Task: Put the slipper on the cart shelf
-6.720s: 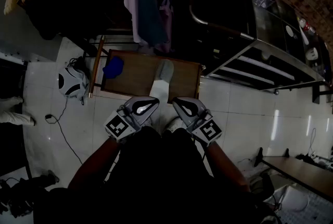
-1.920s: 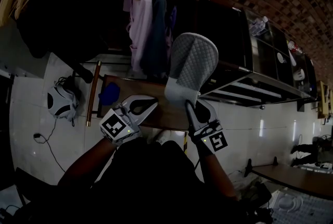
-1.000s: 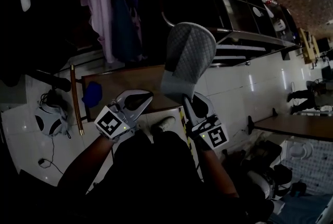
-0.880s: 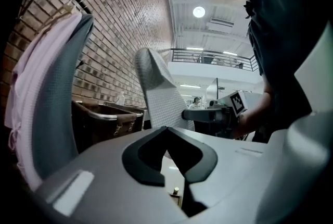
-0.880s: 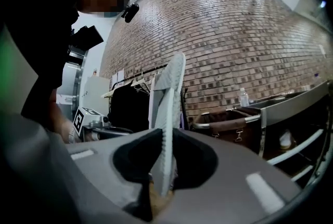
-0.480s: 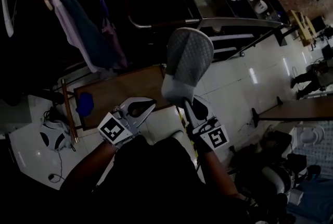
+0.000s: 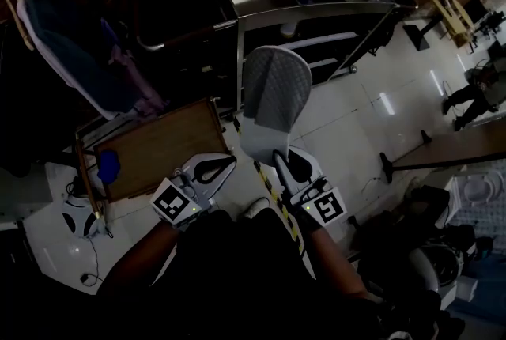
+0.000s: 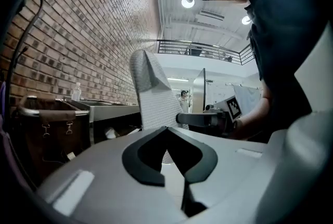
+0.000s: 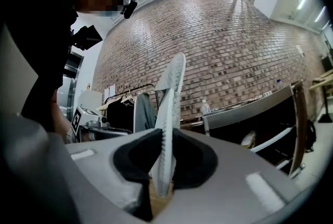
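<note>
Cart (image 7: 316,10) swung closer; slipper (image 7: 273,93) upright in right gripper (image 7: 285,164), floor (image 7: 352,121) between.

slipper (image 7: 273,93): quilted grey cloth, matt | cart (image 7: 316,10), 12 o'clock: dull metal | floor (image 7: 356,125): glossy tile | wall (image 9: 234,35): rough brick

The head view is dim and underexposed: the person's clothing (image 7: 237,275) is near black, the pale grey quilted slipper (image 7: 273,97) is the brightest thing, and pale glare streaks lie on the glossy white tiled floor (image 7: 348,133). Both gripper views are brighter, lit by round ceiling lamps (image 8: 188,2), with the red brick wall (image 9: 234,46) bowed by the wide lens, dark corners and a soft foreground.
</note>
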The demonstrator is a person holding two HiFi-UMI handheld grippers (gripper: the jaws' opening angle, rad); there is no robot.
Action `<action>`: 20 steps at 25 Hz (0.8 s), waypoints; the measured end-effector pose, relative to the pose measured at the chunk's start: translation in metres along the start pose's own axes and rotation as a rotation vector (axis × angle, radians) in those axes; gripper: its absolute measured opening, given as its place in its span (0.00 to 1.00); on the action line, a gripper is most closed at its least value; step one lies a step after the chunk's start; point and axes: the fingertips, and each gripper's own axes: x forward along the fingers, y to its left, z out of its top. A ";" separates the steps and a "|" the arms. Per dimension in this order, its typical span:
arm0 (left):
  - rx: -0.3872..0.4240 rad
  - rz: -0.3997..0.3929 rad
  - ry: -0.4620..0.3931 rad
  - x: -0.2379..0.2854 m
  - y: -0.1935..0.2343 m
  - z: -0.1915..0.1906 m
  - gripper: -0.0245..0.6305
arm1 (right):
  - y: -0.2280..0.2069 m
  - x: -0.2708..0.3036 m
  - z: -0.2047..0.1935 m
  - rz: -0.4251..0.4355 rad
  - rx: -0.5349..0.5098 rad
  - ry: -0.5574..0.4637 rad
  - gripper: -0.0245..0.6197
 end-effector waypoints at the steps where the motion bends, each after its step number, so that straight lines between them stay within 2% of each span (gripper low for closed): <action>1: 0.001 0.001 0.006 0.009 -0.007 -0.002 0.04 | -0.008 -0.009 0.000 0.000 0.000 -0.001 0.13; 10: 0.004 -0.007 0.068 0.075 -0.037 -0.005 0.04 | -0.068 -0.057 0.005 -0.010 0.035 -0.001 0.13; 20: 0.007 -0.023 0.049 0.119 -0.005 -0.007 0.04 | -0.107 -0.029 0.011 -0.007 0.014 0.014 0.13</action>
